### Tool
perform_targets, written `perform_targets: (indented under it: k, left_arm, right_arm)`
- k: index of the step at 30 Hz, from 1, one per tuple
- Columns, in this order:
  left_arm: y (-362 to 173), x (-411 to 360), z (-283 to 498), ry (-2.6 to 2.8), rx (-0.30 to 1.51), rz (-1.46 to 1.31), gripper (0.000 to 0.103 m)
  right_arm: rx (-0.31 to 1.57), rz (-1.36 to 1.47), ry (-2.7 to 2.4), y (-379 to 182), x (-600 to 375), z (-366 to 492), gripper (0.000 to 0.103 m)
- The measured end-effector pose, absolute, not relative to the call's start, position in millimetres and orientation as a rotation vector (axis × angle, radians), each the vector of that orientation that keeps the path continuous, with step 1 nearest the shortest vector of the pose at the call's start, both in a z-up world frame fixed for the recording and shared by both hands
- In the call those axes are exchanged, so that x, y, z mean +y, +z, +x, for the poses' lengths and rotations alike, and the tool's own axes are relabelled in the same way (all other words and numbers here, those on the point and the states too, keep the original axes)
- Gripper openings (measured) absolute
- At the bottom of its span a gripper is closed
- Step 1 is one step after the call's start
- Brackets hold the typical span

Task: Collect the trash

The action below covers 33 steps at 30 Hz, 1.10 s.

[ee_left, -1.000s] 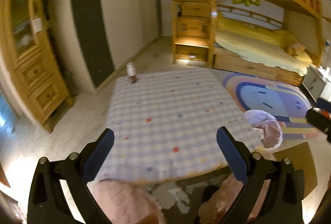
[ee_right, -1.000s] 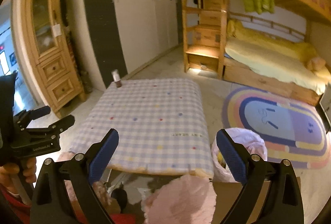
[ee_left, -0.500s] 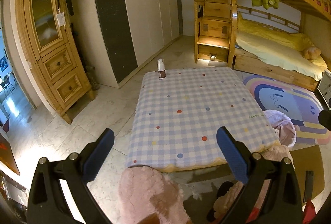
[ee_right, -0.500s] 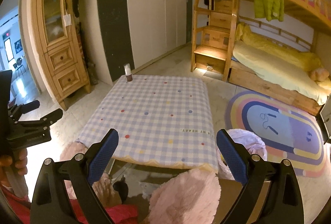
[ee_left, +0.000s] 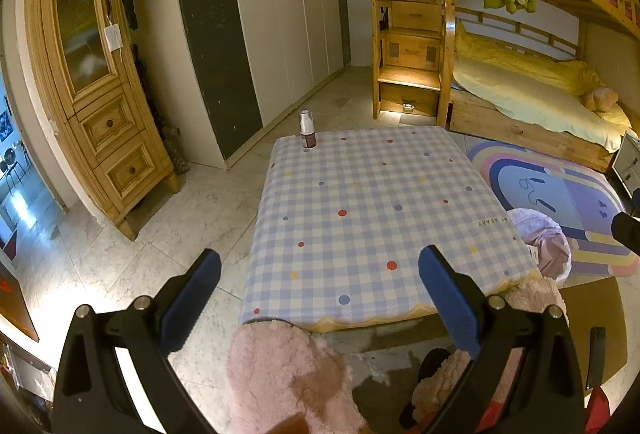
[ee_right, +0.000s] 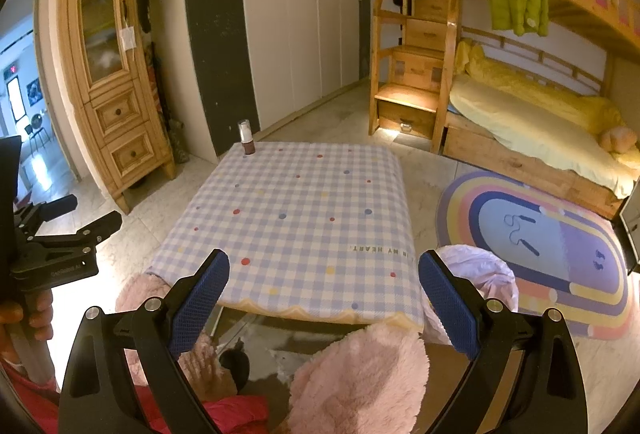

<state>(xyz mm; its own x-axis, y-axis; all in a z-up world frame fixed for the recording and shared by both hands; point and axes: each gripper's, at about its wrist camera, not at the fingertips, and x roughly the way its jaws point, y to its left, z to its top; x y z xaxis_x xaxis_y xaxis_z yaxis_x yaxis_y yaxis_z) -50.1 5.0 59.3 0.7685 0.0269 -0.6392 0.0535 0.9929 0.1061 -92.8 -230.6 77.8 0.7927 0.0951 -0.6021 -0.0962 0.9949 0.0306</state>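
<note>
Search step; both hand-held grippers, left (ee_left: 318,292) and right (ee_right: 323,292), spread, holding nothing; next: reach bottle (ee_left: 307,130) at desk (ee_left: 372,218) 11 o'clock corner; bag (ee_right: 486,280) at 3 o'clock.

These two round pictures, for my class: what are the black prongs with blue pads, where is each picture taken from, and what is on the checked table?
A person holds a two-finger gripper in each hand, each carrying a wide-angle camera looking along its fingers. One picture comes from the left gripper, the other from the right gripper. Both are open and hold nothing. On the checked table stands one small bottle, upright at the far left corner. A pale bag sits on the floor beside the table. The pink fluff looks like the person's slippers.
</note>
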Motion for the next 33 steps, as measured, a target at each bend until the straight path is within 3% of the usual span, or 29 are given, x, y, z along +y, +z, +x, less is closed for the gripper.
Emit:
perform_targets:
  k: [33]
  left_arm:
    - [52.3, 1.0, -52.7, -0.014, 0.704, 0.122, 0.096]
  right_arm:
    - [0.651, 0.003, 0.101, 78.3, -228.9, -92.7, 0.094]
